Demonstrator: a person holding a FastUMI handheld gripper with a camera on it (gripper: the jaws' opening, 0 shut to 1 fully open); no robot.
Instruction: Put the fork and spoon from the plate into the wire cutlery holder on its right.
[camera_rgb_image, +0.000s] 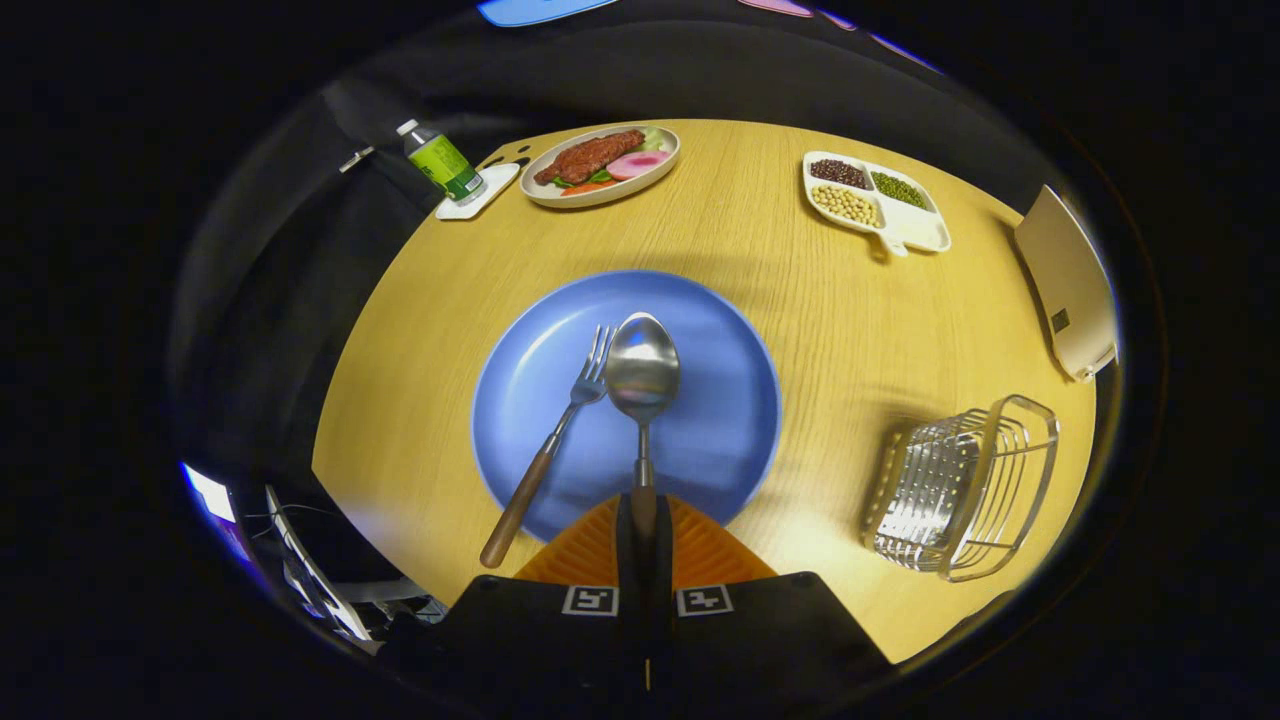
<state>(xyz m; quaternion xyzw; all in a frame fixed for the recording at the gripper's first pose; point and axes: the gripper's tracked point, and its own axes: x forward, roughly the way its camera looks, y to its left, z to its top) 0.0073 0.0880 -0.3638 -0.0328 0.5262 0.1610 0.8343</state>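
Holding the spoon (643, 385) (wooden handle), the gripper (643, 520) fingers clamp it.

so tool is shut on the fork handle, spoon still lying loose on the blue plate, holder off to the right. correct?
Not quite: swap the two. The gripper view shows the tool shut on the spoon handle, bowl out over the blue plate. The fork is the one lying loose on the plate, just left of the fingers. The wire holder is off to the right, as you said.

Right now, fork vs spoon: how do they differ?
The spoon is clamped by its handle between the orange fingers of the gripper; the fork lies free on the blue plate. Spoon points straight ahead; fork slants, its handle end past the rim. Both have metal heads and brown handles.
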